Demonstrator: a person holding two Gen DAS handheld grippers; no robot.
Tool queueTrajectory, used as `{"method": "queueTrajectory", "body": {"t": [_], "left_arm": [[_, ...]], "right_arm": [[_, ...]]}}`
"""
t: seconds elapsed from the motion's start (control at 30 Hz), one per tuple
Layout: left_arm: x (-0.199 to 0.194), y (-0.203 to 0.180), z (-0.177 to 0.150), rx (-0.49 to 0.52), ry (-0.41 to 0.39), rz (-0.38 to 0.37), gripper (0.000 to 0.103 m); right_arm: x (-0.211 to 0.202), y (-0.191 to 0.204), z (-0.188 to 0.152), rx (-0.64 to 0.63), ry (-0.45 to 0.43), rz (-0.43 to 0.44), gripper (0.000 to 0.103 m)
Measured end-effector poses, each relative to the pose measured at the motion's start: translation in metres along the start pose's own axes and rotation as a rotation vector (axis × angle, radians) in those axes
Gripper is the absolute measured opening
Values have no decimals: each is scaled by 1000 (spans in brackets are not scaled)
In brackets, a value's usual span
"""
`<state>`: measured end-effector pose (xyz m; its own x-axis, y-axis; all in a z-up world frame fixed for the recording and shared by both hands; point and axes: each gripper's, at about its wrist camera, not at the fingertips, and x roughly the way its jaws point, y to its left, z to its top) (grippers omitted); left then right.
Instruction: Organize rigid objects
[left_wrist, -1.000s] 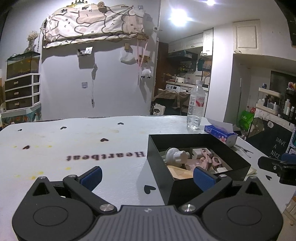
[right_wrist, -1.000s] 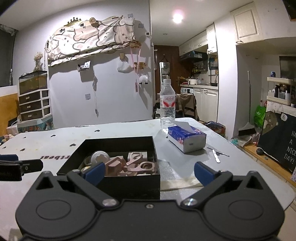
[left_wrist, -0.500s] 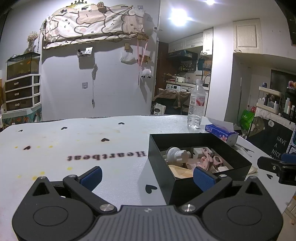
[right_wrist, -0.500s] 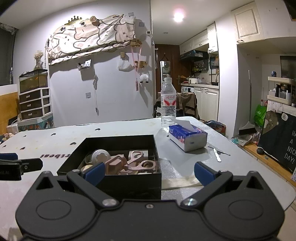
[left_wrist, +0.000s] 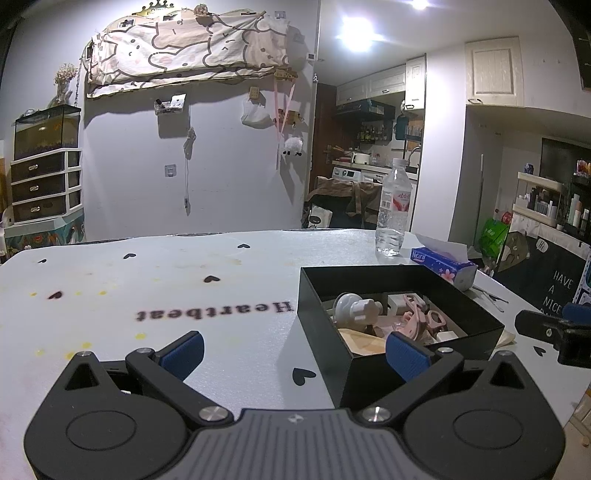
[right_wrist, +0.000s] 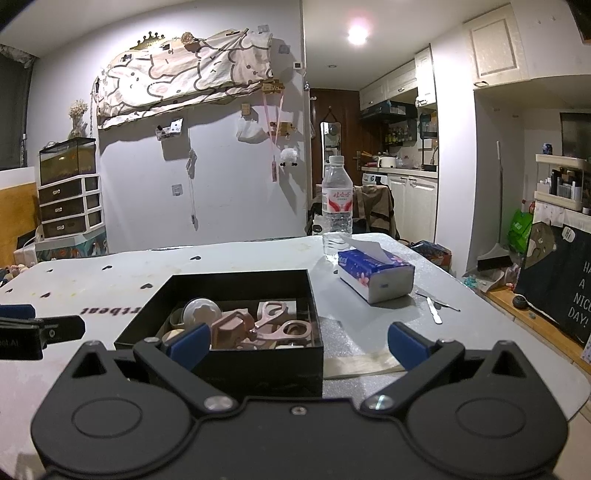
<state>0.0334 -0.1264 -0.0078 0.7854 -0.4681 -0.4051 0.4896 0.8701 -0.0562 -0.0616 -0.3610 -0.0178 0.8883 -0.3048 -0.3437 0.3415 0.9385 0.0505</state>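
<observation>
A black open box stands on the white table, filled with small rigid items: a white round knob piece, pink scissors and a brownish-pink block. My left gripper is open and empty, hovering left of the box with its right finger over the box's near corner. My right gripper is open and empty too, just in front of the box's near wall. Each gripper's tip shows at the edge of the other's view.
A water bottle and a blue tissue pack stand beyond the box. Thin metal tools lie right of it. The table carries "Heartbeat" print and small hearts; its right edge drops to the floor.
Both views have shifted very slightly; the right gripper has eased a little nearer the box. Both grippers stay open and the box's contents have not moved.
</observation>
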Motion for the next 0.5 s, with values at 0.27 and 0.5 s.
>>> {"method": "queueTrajectory", "body": {"t": [0.27, 0.5], "left_arm": [[0, 0, 0, 0, 0, 1, 103], [-1, 1, 0, 0, 0, 0, 103]], "right_arm": [[0, 0, 0, 0, -1, 0, 103], [0, 2, 0, 0, -2, -1, 103]]}}
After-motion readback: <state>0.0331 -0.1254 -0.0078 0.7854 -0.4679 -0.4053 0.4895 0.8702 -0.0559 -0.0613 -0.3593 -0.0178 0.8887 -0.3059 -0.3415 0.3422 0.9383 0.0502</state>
